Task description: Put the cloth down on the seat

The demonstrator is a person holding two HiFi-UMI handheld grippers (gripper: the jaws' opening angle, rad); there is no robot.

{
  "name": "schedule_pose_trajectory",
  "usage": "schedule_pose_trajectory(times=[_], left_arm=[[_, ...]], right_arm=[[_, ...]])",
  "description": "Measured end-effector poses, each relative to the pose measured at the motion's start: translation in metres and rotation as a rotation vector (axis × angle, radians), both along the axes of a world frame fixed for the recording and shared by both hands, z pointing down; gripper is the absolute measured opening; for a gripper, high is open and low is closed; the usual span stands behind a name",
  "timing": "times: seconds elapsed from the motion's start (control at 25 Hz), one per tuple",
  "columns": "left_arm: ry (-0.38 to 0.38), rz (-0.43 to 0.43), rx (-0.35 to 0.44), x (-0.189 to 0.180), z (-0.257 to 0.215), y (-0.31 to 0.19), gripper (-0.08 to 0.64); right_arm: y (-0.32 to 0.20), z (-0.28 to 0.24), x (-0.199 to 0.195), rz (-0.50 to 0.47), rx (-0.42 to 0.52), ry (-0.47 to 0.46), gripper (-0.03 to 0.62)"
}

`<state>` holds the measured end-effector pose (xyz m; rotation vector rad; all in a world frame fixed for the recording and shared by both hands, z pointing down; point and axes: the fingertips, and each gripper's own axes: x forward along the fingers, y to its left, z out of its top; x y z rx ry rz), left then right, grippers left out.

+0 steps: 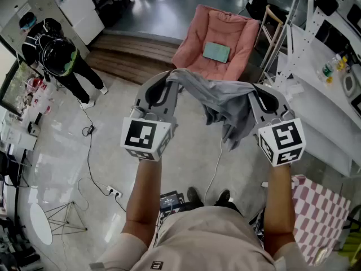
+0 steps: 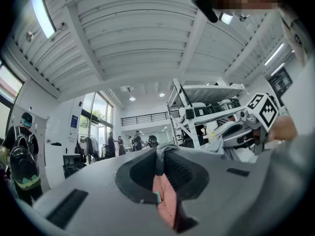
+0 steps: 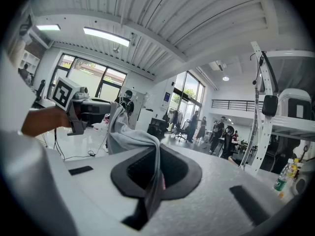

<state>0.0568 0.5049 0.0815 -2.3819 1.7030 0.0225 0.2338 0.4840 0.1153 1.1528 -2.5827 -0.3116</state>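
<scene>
Behind the grey cloth, front edge of the pink seat.

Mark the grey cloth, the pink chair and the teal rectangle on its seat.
grey cloth (image 1: 223,101), head view, middle of the draped span.
pink chair (image 1: 193,48), head view, bare left side of its cushion.
teal rectangle (image 1: 216,52), head view, its centre.

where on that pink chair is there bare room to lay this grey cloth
Bare cushion for the grey cloth lies on the pink chair left of the teal pad, toward the chair's arm, and in a strip along the front edge. The pad takes the seat's middle. Right of the chair is crowded: a white rack stands close.
</scene>
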Motion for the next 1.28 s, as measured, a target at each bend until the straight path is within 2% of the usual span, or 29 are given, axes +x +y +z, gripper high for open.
schedule_pose_trajectory(times=[0.6,0.84,1.08,1.28], left_arm=[[0.016,0.021,0.004,-0.022,0.006,-0.004,0.026],[0.015,0.029,0.003,-0.023,0.008,-0.013,0.026],[0.004,0.008,-0.014,-0.021,0.015,-0.038,0.026],[-0.011,-0.032,-0.030,-0.008,0.024,-0.087,0.026]], right_arm=[[-0.004,0.007,-0.022,0.014,-0.006,0.011,0.000],[-0.014,0.008,-0.026,0.015,-0.005,-0.011,0.002],[-0.048,0.013,-0.022,-0.003,-0.015,-0.049,0.003],[-0.101,0.022,-0.007,-0.031,-0.023,-0.060,0.003]])
